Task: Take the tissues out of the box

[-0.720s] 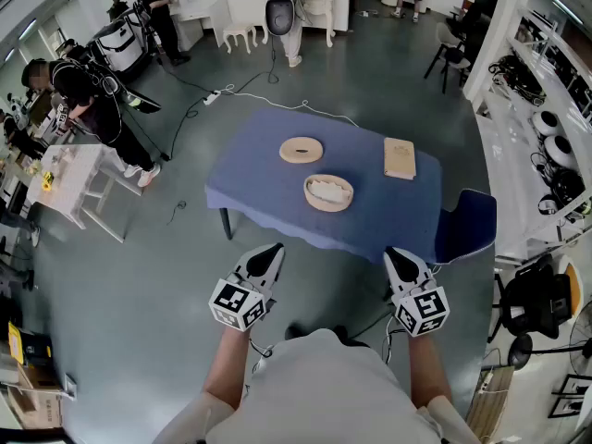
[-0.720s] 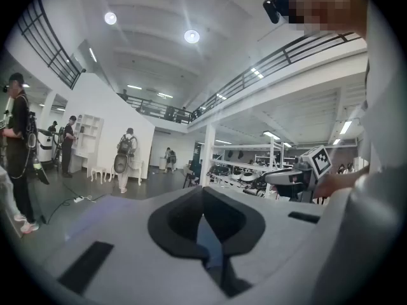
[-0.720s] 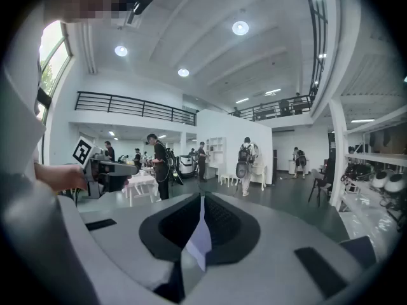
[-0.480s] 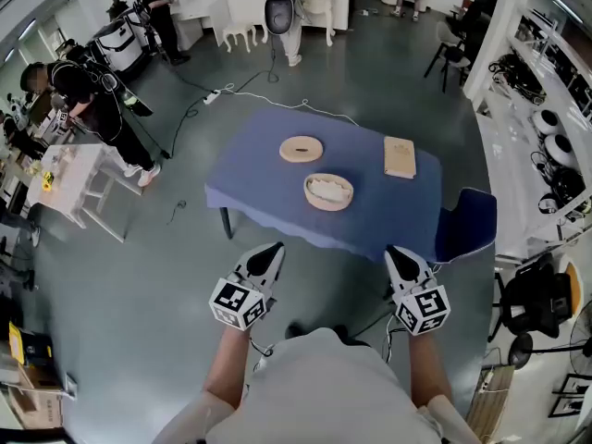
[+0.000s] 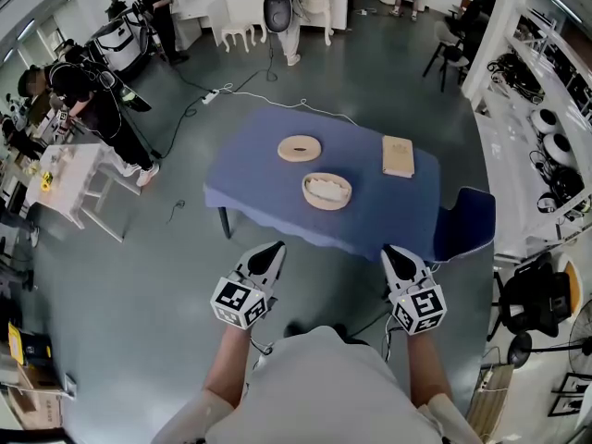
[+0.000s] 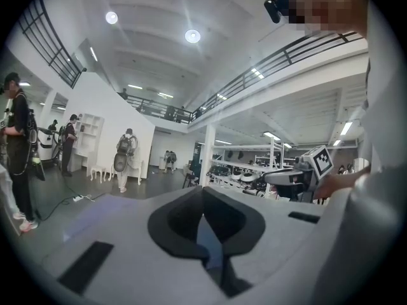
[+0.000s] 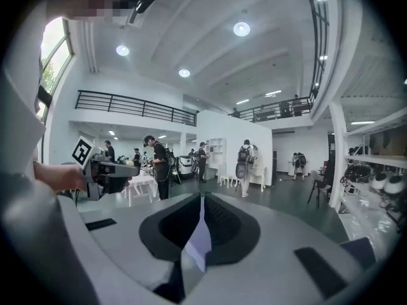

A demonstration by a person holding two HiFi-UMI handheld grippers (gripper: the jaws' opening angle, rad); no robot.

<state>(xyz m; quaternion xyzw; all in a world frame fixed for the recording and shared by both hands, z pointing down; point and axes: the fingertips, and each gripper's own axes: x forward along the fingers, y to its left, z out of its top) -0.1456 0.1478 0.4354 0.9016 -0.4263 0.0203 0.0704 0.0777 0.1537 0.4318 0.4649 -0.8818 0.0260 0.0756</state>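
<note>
A round, shallow wooden box (image 5: 326,192) with white tissues inside sits on the blue table (image 5: 254,188) some way ahead of me. Both grippers hang in the air close to my body, well short of the table and touching nothing. In the head view my left gripper (image 5: 274,249) points forward with its jaws together, and its own view shows the left gripper (image 6: 203,197) shut and empty. My right gripper (image 5: 396,252) is level beside it. In its own view the right gripper (image 7: 201,202) has its tips meeting with nothing held.
A ring-shaped wooden lid (image 5: 300,148) and a flat rectangular wooden piece (image 5: 399,156) also lie on the table. A blue chair (image 5: 465,225) stands at its right corner. People with equipment stand at the left and far back. Shelving runs along the right wall.
</note>
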